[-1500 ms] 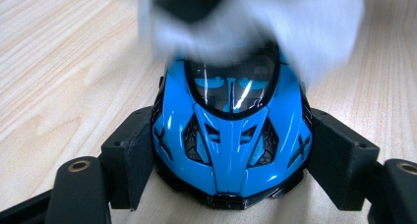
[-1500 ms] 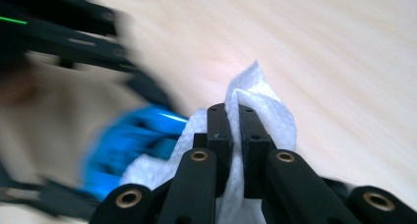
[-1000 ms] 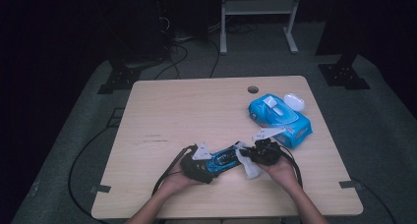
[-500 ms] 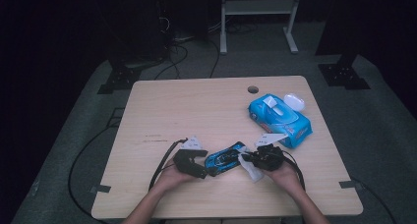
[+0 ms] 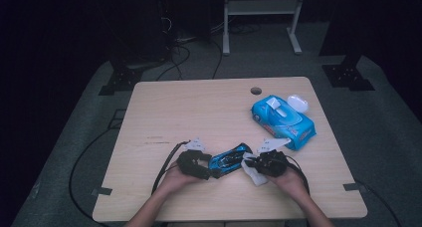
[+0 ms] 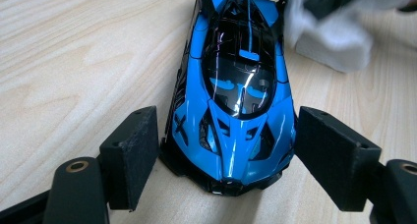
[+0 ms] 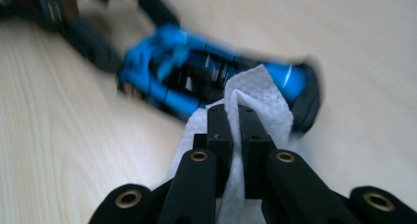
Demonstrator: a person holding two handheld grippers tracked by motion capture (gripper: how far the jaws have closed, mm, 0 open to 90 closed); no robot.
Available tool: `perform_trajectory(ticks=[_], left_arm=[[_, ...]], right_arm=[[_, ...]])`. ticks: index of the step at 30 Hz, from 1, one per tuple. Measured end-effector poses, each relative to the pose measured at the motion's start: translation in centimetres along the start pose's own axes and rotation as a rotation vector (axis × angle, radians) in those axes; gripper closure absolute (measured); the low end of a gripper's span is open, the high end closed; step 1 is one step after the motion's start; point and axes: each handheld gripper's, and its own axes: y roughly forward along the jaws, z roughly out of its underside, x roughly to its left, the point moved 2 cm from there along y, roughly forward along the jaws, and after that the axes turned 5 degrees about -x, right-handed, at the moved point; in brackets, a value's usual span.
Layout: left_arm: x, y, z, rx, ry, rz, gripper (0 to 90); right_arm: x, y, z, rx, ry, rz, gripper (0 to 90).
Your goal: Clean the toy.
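— How far along?
— Midway, by the look of it: left gripper (image 6: 228,135) clamped on the car (image 6: 241,71) at its nose, pads against both flanks. Jaws just closing a little further, nose between them. Then the right gripper (image 7: 233,108), clenched tight on a wipe (image 7: 265,94) and pressed to the car's tail.

— Done so far?
— Wipe out of its pack, car pinned flat on the table (image 5: 199,107), cloth brought against the tail. Impossible to tell clean panels from dirty.

— Left to do?
— Probably roof, sides and nose, then dropping the wipe and letting go.

— Materials, close in?
— Hard glossy shell, bright blue over black, in a low wedge shape. Dark glazed canopy full of glints. Flat matte black pads, slightly grainy. Soft white wipe, dimpled, crumpled into a wad around the jaws.

— Under the car?
— Pale wood-grain top, smooth, with rounded corners.

— Farther off?
— Beyond the car to the right, a blue soft pack (image 5: 282,121), crinkly film, white tab standing up. Just behind it, a small oval white piece (image 5: 297,102), perhaps a lid. Farther again, a round hole (image 5: 256,91) near the far edge. Past that, grey carpet, black cables and a white metal stand (image 5: 259,8).
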Motion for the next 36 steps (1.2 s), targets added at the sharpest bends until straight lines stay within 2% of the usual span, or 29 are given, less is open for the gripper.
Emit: perform_trajectory(ticks=[3,5,7,10,13,14,19,23,25,33,35,36], left_arm=[[0.0,0.0,0.0,0.000,0.006,0.000,25.8],[-0.1,0.0,0.0,0.000,0.013,-0.003,26.2],[-0.1,-0.1,0.0,0.000,0.015,-0.005,26.3],[-0.1,-0.1,0.0,0.003,0.013,-0.002,26.2],[0.0,-0.1,-0.1,0.005,0.011,0.000,26.0],[0.0,-0.1,-0.1,0.002,0.003,0.001,25.7],[0.3,0.1,0.0,0.003,-0.043,0.018,23.5],[0.3,0.2,0.0,0.002,-0.051,0.022,23.3],[0.2,0.2,0.0,0.002,-0.034,0.018,23.6],[0.0,0.2,0.0,0.001,-0.014,0.014,24.0],[0.0,0.2,-0.1,0.000,-0.010,0.014,24.4],[-0.1,0.1,-0.1,-0.004,0.004,0.014,25.1]], right_arm=[[-0.6,-0.8,-1.6,-0.060,0.021,0.014,85.4],[-0.9,-0.8,-1.9,-0.065,0.026,0.014,85.4],[-1.4,-0.3,-2.1,-0.048,0.029,0.024,85.4],[-1.9,1.3,-1.1,0.027,0.025,0.019,85.3],[-1.9,1.4,-0.8,0.010,0.028,0.019,85.4],[-1.7,1.4,-0.7,0.010,0.006,0.033,85.6],[-1.1,1.2,-0.1,-0.020,-0.023,0.047,85.9],[-0.8,1.2,0.2,-0.034,-0.037,0.057,86.0],[-0.8,1.0,0.4,-0.039,-0.047,0.058,86.1],[-0.6,0.8,0.6,-0.053,-0.068,0.063,86.4],[-0.5,0.7,0.7,-0.055,-0.061,0.065,86.4],[-0.4,0.6,0.9,-0.065,-0.065,0.065,86.4]])
